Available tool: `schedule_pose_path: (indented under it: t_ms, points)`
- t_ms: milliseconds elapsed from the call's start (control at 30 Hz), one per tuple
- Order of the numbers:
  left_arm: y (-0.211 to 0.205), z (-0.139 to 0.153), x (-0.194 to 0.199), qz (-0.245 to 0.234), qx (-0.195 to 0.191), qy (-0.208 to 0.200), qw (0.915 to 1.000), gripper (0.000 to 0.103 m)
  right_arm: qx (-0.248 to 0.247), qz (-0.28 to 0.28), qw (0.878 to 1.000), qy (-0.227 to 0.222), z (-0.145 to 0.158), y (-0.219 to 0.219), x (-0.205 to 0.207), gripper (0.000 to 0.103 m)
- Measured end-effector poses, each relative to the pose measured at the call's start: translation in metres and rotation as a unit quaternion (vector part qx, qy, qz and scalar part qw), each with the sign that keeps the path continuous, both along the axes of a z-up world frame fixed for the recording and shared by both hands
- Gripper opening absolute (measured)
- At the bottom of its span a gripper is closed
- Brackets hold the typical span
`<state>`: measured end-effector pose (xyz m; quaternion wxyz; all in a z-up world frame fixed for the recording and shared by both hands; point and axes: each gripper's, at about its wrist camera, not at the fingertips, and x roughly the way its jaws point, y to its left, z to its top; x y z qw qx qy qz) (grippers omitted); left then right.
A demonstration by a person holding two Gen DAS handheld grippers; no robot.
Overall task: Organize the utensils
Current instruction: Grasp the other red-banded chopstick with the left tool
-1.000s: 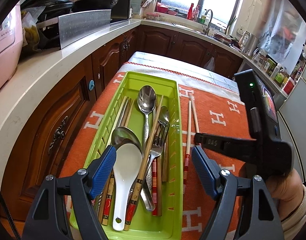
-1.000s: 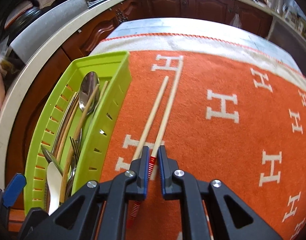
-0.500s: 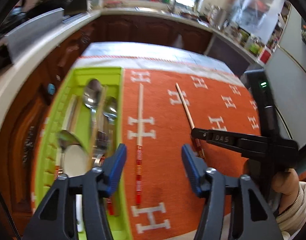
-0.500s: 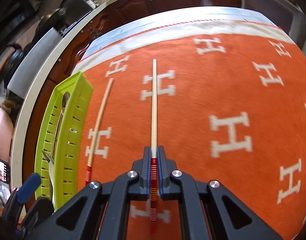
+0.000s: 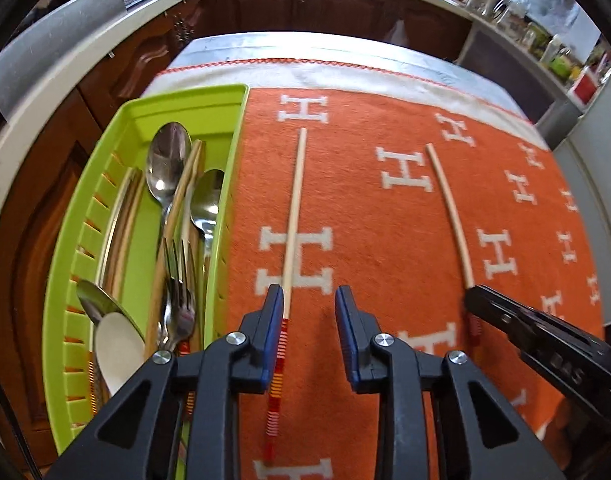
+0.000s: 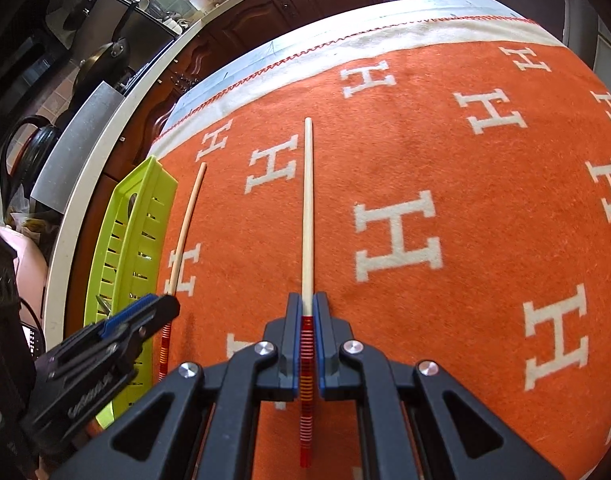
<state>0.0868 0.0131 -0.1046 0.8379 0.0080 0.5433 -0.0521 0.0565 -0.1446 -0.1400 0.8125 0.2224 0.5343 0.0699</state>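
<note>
As green tray (image 5: 225,184) holds spoons (image 5: 167,164) | fork (image 5: 177,280) | chopsticks (image 5: 123,216)

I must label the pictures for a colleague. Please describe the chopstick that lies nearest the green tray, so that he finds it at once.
Find the orange blanket with white H letters, then the green utensil tray at its edge. The chopstick lies on the blanket alongside the tray. Unlike the other chopstick, it sits between the closing left hand-held gripper.

Surface (image 5: 265,46) covered by orange H-patterned blanket (image 5: 385,208), green utensil tray (image 5: 229,184) laid at its left, two chopsticks beside it, one (image 5: 295,208) near tray, other (image 5: 449,208) well apart.
</note>
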Motion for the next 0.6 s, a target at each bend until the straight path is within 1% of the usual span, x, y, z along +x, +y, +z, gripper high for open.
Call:
schedule_pose_path:
  t_ms: [133,167,200,267,333,433,467,500,533,567,600]
  points:
    - [-0.017,-0.009,0.008,-0.007,0.059,0.013,0.9981,0.026,0.007,0.000,1.000,-0.001,0.000,-0.003,-0.002,0.006]
    - [-0.023,-0.012,0.011,-0.006,0.080,0.013,0.9967,0.026,0.009,0.000,1.000,-0.001,0.000,-0.004,-0.002,0.006]
    - [-0.025,-0.012,0.013,-0.004,0.086,0.012,0.9962,0.026,0.011,-0.001,1.000,-0.001,-0.001,-0.004,-0.001,0.006]
    - [-0.024,-0.012,0.017,0.003,0.092,0.019,0.9956,0.033,0.017,-0.003,1.000,0.001,-0.001,-0.006,-0.002,0.006]
    - [-0.024,-0.012,0.026,0.006,0.095,0.031,0.9950,0.034,0.019,-0.001,1.000,0.002,-0.001,-0.006,-0.002,0.006]
    - [-0.023,-0.011,0.033,0.002,0.088,0.043,0.9952,0.034,0.024,-0.001,1.000,0.008,-0.002,-0.008,-0.001,0.006]
    - [-0.021,-0.011,0.036,0.002,0.081,0.048,0.9955,0.027,0.025,-0.002,1.000,0.009,-0.002,-0.008,-0.001,0.006]
    - [-0.019,-0.011,0.038,0.000,0.062,0.058,0.9964,0.023,0.027,-0.002,1.000,0.010,-0.002,-0.009,-0.001,0.006]
    - [-0.019,-0.011,0.040,-0.002,0.059,0.061,0.9964,0.021,0.028,-0.003,1.000,0.011,-0.002,-0.009,-0.001,0.006]
    - [-0.019,-0.012,0.040,-0.009,0.053,0.062,0.9966,0.010,0.029,-0.003,1.000,0.011,-0.002,-0.010,-0.001,0.006]
    - [-0.018,-0.012,0.041,-0.012,0.044,0.063,0.9970,0.007,0.029,-0.004,1.000,0.011,-0.002,-0.010,-0.001,0.006]
